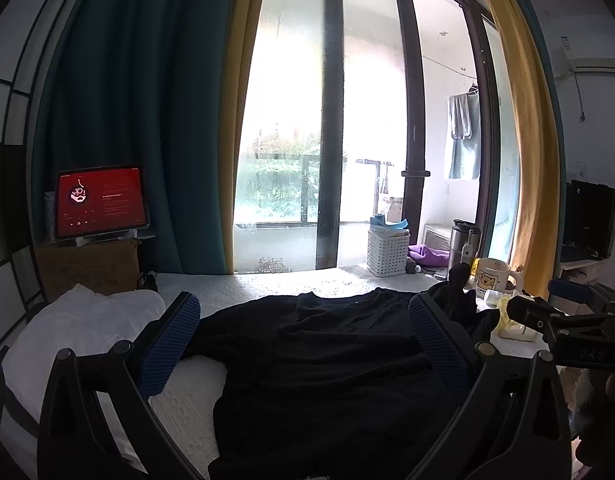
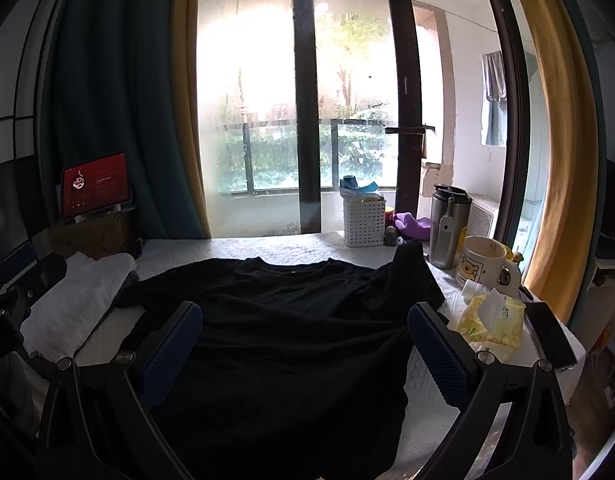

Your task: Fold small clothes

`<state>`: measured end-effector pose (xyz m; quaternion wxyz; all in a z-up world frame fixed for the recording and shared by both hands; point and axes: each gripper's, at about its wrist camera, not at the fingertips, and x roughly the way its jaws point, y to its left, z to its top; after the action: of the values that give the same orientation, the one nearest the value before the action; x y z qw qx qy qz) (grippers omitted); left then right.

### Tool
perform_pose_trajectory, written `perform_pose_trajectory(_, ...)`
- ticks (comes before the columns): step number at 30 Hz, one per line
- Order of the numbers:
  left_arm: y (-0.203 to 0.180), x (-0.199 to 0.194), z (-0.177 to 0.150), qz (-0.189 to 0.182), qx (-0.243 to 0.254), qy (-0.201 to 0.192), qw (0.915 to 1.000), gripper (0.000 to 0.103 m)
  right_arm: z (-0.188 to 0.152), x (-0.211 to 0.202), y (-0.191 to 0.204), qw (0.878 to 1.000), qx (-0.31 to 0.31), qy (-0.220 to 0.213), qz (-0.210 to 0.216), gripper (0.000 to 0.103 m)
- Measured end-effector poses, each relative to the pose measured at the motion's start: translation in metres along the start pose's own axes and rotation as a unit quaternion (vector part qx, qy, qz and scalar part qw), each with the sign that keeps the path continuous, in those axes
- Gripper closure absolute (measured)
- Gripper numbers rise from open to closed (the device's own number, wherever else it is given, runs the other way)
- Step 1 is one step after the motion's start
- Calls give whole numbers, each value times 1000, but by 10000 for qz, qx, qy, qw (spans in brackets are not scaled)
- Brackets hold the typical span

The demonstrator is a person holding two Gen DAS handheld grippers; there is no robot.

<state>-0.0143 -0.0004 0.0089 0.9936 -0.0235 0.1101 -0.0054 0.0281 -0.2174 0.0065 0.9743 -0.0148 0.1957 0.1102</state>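
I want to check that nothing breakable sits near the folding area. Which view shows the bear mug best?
The right wrist view: the bear mug shows whole, rim, print and handle, beside the steel flask. In the left wrist view the mug is smaller and partly hidden behind the black shirt.

backlit, window (image 1: 291, 120) glare blown out | foregrnd dim | fisheye edges warped

Left gripper (image 1: 303, 344) was spread wide, pointing toward 12 o'clock. Right gripper (image 2: 305, 350) was likewise spread wide, pointing toward 12 o'clock.
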Motion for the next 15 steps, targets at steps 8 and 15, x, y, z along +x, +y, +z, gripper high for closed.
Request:
perform_pose_trajectory(8,0,1,-2,-5,5,46,10000,0,-2,5,2,10000,-18,60,5,0)
perform_pose_trajectory(15,1,5,-6,-12,-1,113,9999,0,-4,11,1,9999,-32,124,4,0)
